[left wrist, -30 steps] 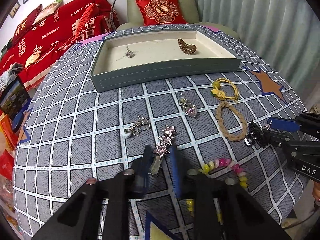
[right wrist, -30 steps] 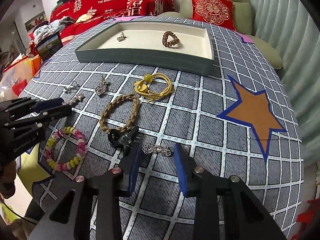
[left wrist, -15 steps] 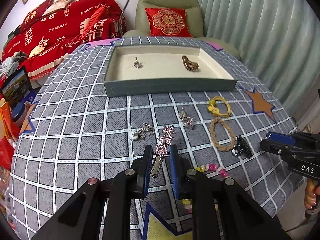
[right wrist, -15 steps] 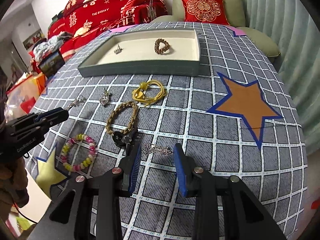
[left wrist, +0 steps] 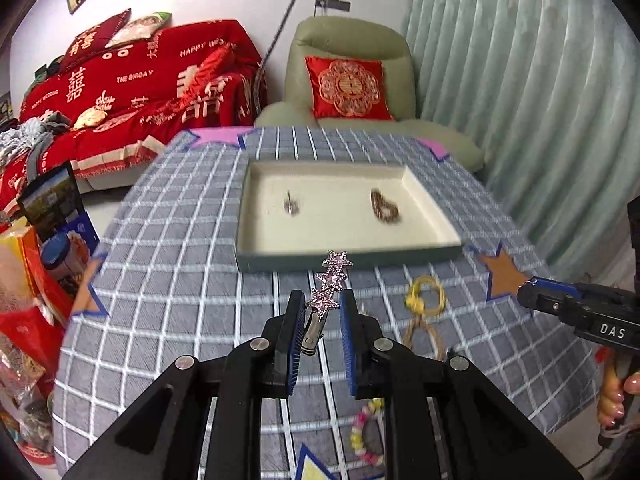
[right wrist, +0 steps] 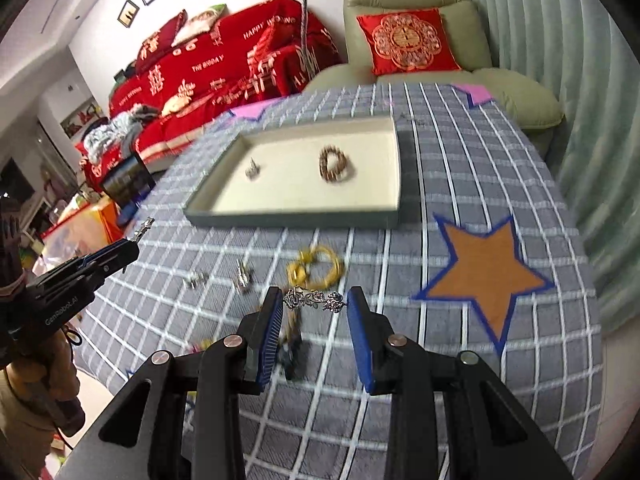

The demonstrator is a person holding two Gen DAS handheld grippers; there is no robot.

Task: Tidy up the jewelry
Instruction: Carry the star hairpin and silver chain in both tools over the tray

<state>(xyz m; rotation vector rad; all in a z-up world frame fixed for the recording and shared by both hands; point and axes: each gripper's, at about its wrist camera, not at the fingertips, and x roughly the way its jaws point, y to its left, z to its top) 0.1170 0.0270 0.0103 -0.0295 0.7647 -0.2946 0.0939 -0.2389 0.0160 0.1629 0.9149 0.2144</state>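
From the left wrist, your left gripper (left wrist: 320, 312) had lifted the star hair clip (left wrist: 329, 285) off the table (left wrist: 168, 264), jaws clamped on it before the tray (left wrist: 348, 258), which held two pieces. From the right wrist, your right gripper (right wrist: 315, 312) had raised one silver chain (right wrist: 314, 299), stretched between its jaws.

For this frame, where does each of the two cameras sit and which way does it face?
Left wrist: sits behind the left gripper, looking along its fingers at the cream-lined grey tray; a pink star-shaped hair clip is between the pads; the right gripper enters at right.
Right wrist: sits behind the right gripper, facing the same tray; a silver filigree chain spans its pads; the left gripper enters at left.
Shared: tray, brown bead bracelet, yellow cord bracelet.
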